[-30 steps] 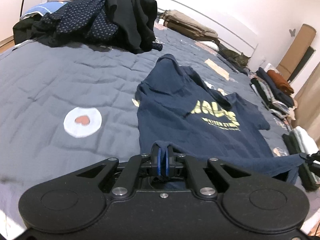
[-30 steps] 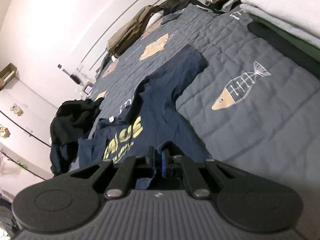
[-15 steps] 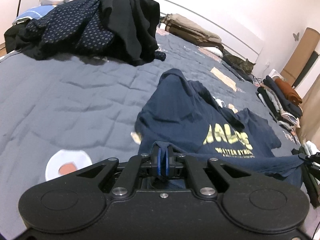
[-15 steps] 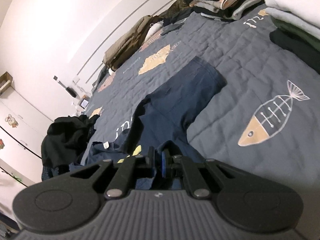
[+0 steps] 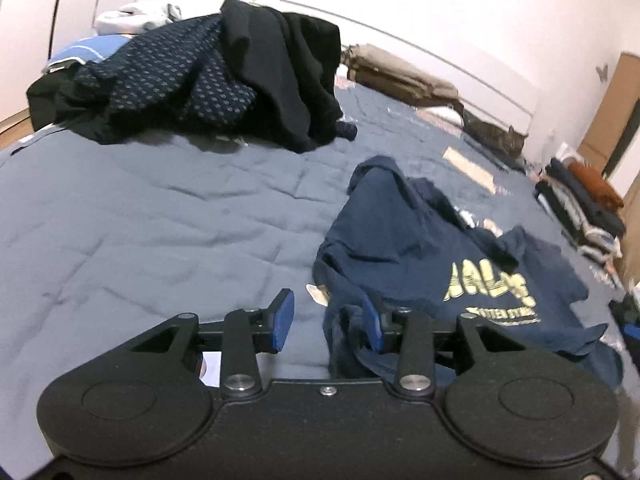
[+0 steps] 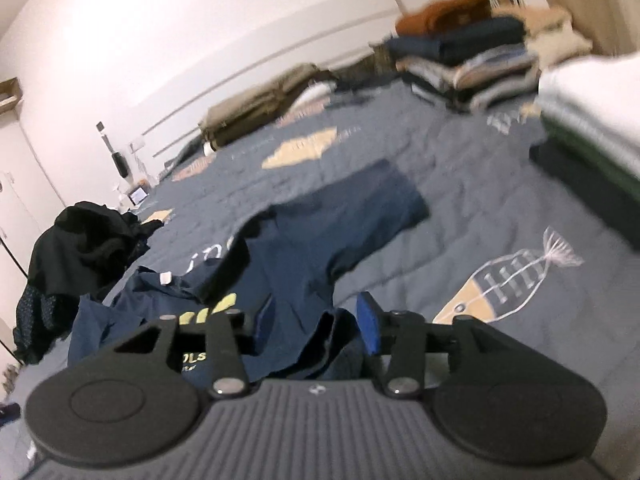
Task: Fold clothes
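Navy cotton T-shirt with yellow lettering lay rumpled on the grey quilted bedspread. Left gripper and right gripper were opening, hem loose between their jaws. Fabric might snag on a pad, spoiling the fold.

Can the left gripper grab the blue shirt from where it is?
Probably yes. The left gripper is opening with the blue shirt bunched against its right pad, and nothing blocks it.

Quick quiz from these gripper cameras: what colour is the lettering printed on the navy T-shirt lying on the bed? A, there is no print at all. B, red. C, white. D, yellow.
D: the navy T-shirt spread on the grey-blue bedspread carries yellow block letters across its chest, clear in the left wrist view and partly visible in the right wrist view.
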Available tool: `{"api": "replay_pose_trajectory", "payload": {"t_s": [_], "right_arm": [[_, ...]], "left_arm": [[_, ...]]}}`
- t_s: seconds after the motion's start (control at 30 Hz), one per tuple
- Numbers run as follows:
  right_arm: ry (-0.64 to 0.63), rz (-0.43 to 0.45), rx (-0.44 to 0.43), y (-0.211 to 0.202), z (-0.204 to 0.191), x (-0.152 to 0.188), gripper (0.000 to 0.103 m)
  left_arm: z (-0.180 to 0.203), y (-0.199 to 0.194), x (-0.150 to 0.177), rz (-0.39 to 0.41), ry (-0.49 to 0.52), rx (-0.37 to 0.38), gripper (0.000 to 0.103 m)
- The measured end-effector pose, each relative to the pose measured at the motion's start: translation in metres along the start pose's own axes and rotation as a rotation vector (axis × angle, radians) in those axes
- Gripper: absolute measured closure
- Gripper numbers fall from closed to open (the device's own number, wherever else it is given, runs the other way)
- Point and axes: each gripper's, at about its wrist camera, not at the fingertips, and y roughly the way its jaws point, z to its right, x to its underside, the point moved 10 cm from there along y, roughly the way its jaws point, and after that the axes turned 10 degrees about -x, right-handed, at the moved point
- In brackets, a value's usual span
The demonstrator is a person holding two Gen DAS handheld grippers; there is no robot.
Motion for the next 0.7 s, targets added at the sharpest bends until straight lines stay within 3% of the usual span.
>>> {"api": "replay_pose_trajectory", "payload": {"t_s": [0.5,0.7], "right_arm": [[0.089,-0.070,-0.051,-0.051,-0.031,0.065,0.054],[0.128,-0.073,-0.060,-0.062,-0.026,0.081,0.054]], "left_arm": [[0.057,-0.044,0.075,-0.077,-0.056,0.104,0.065],[0.054,-0.050,0.099,-0.133,-0.231,0.195,0.058]]}}
